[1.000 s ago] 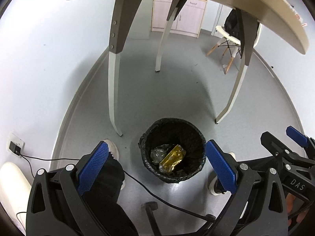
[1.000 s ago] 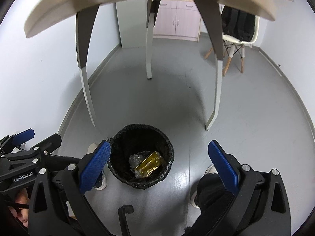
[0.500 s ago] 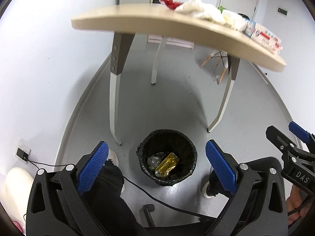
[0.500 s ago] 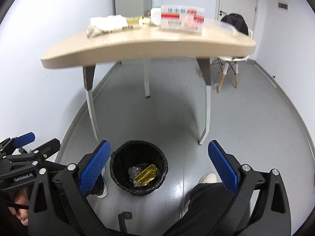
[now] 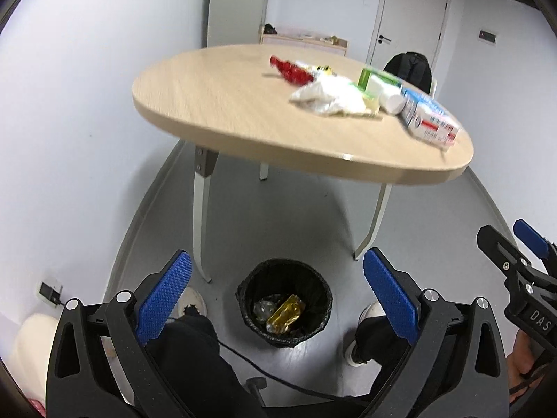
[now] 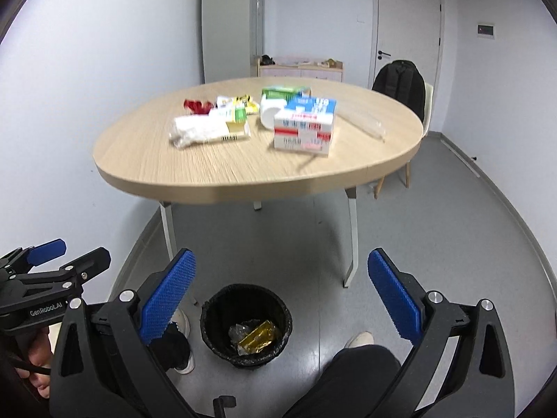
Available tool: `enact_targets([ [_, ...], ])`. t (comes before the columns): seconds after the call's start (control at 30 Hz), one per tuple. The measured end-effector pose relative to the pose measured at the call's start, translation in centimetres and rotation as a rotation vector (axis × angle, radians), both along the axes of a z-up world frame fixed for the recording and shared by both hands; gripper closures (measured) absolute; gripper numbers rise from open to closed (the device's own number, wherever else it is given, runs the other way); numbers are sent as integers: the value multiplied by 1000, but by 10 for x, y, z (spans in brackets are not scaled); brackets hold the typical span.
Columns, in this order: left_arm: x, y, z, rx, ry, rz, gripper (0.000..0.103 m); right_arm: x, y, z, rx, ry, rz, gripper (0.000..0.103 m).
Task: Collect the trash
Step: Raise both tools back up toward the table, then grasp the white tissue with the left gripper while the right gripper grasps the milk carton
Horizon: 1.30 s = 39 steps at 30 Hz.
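Observation:
A black-lined trash bin (image 5: 284, 301) (image 6: 246, 324) stands on the floor under the table's near edge, holding a gold wrapper (image 5: 284, 313) and clear plastic. On the round wooden table (image 5: 222, 115) (image 6: 243, 170) lie a white crumpled bag (image 5: 327, 97) (image 6: 196, 130), a red wrapper (image 5: 289, 68), a green box (image 5: 377, 80), a white cup (image 6: 269, 113) and a blue-and-white carton (image 5: 428, 118) (image 6: 306, 125). My left gripper (image 5: 278, 299) and right gripper (image 6: 282, 296) are both open and empty, held above the bin, well short of the table.
A chair with a black backpack (image 6: 400, 83) stands behind the table. A cabinet (image 6: 299, 69) and a door (image 6: 407, 24) are at the back. The person's legs and shoes (image 6: 358, 341) flank the bin. A cable (image 5: 278, 379) runs along the floor; a wall socket (image 5: 47, 291) is at left.
Both grippers have risen and tilted up from close over the bin, so the tabletop and its trash have come into view. Both stay open and empty.

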<state>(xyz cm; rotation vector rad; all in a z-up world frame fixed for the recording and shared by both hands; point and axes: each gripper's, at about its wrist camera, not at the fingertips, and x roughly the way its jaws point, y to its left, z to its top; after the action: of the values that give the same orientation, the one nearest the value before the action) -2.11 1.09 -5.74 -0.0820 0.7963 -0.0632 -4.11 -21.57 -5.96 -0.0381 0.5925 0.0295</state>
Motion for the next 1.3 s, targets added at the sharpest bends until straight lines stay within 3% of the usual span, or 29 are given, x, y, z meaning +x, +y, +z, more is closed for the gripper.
enact_targets([
  [0.47,56,-18,52,-3,-35,-26,6,37,-11,65,20,-66,-20,8],
  [0.83,141,-40,46,12,-1,-65,7,112,-26,67,5,-23,-45,9],
  [1.07,179,-44,36,-7,29,-82,20,156,-28,55,2,18,-50,11],
  [1.3,189,-49,33,-6,43,-85,34,178,-30,53,19,46,-53,13],
])
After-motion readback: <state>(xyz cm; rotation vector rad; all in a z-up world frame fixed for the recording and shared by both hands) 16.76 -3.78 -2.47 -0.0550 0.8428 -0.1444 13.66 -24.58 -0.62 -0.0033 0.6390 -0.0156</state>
